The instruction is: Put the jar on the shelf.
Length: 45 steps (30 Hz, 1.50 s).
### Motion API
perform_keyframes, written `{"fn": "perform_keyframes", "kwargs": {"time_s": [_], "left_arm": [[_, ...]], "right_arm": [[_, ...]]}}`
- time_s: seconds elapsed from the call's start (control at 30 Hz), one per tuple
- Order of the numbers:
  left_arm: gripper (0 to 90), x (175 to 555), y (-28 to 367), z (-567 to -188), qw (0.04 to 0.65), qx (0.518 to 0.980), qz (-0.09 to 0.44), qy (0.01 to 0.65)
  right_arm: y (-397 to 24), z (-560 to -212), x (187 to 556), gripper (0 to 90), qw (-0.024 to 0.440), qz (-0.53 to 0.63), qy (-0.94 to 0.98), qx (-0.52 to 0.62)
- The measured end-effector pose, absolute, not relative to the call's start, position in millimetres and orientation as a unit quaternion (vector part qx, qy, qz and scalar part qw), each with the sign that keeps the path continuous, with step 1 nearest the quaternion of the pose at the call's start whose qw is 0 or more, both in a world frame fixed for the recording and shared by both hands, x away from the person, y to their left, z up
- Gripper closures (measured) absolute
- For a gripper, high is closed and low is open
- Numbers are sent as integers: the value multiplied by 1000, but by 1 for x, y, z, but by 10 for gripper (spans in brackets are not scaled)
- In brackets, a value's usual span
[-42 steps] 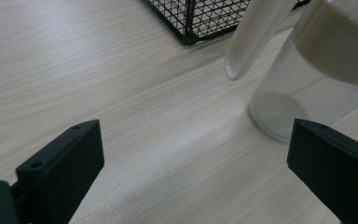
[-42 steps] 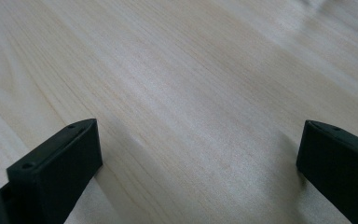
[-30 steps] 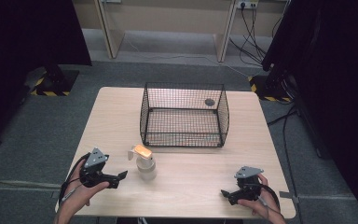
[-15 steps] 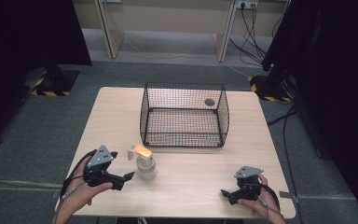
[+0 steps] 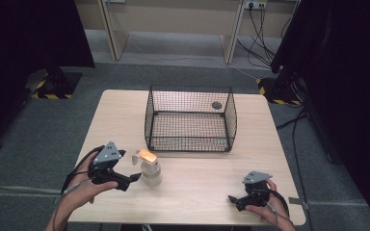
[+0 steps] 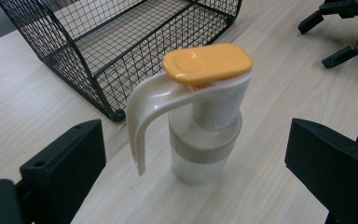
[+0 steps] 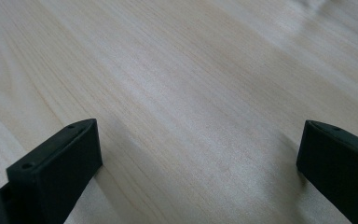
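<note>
In the left gripper view the wire basket (image 6: 121, 51) runs off the top edge, and the small dark disc (image 5: 217, 105) inside it is too small to identify.

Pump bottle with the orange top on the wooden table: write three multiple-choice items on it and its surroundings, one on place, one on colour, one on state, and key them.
1. Where does the translucent pump bottle with the orange top stand?
A. Inside the black wire basket
B. On the pale wooden table, in front of the basket
C. On the floor

2. What colour is the bottle's press cap?
A. Orange
B. Blue
C. Black

3. How does the left gripper stand?
A. Shut on the bottle
B. Open, jaws either side of the bottle without touching
C. Lying inside the basket

Answers: 1 B, the high view shows it outside the basket's near wall; 2 A, the left gripper view shows the cap; 3 B, table shows between each jaw and the bottle.
</note>
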<state>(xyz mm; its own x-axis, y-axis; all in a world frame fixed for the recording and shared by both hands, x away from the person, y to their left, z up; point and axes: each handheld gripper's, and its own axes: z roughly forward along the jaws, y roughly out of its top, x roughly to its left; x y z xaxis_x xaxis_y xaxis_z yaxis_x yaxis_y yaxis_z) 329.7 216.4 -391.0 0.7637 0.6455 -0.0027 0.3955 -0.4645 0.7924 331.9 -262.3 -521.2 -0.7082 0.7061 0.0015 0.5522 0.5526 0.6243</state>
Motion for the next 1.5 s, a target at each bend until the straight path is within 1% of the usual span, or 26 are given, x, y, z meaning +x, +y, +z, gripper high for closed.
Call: {"fn": "perform_keyframes", "kwargs": {"time_s": [0.3, 0.5, 0.8, 1.03, 1.3, 1.5], "left_arm": [[57, 343, 204, -382, 394, 863, 140, 283], [67, 351, 194, -377, 389, 873, 122, 266], [76, 364, 184, -371, 374, 888, 118, 241], [87, 370, 175, -371, 348, 907, 101, 216], [103, 381, 167, -375, 325, 920, 95, 196], [183, 383, 162, -379, 320, 925, 91, 184]], "right_arm": [[-262, -521, 332, 2, 126, 306, 872, 361], [-262, -521, 332, 2, 126, 306, 872, 360], [-262, -521, 332, 2, 126, 306, 872, 360], [-262, -521, 332, 2, 126, 306, 872, 360], [-262, -521, 332, 2, 126, 307, 872, 360], [-262, -521, 332, 2, 126, 307, 872, 359]]}}
